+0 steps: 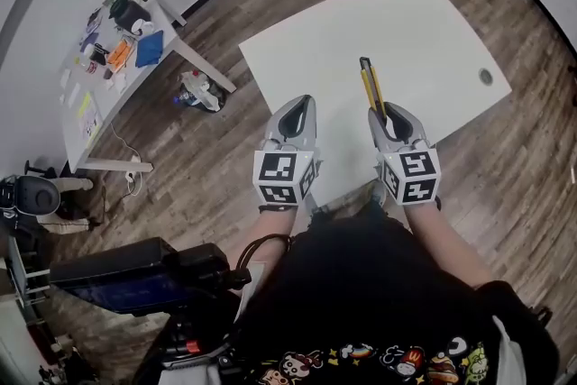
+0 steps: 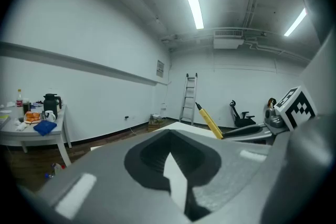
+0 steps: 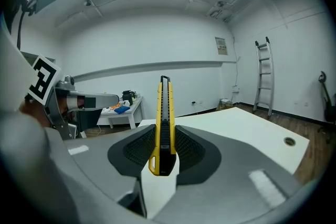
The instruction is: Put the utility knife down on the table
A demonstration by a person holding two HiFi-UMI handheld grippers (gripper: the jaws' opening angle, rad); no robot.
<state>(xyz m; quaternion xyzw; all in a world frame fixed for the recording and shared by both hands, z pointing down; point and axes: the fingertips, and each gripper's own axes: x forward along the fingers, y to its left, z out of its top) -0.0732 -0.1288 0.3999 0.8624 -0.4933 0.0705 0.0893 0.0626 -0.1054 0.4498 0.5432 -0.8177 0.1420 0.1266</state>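
My right tool (image 3: 163, 150) is clamped on the butt end of the utility knife (image 3: 164, 115), its 2 ribbed dark pads pressed flat against the knife's sides with only the handle's width between them. The knife is a long, slim bar, yellow plastic with a black ridged strip down its middle and a black tip. Its long axis runs straight out along the jaws, away from me. From the head view it reaches out over the white counter (image 1: 433, 22), leaning slightly to my left. In the left gripper view its tip sits higher than the held end, off the smooth matte surface. My left tool (image 2: 169, 150) holds nothing: its 2 grey jaws are drawn together at the tips. It hangs just beside the right tool, over the counter's near edge.
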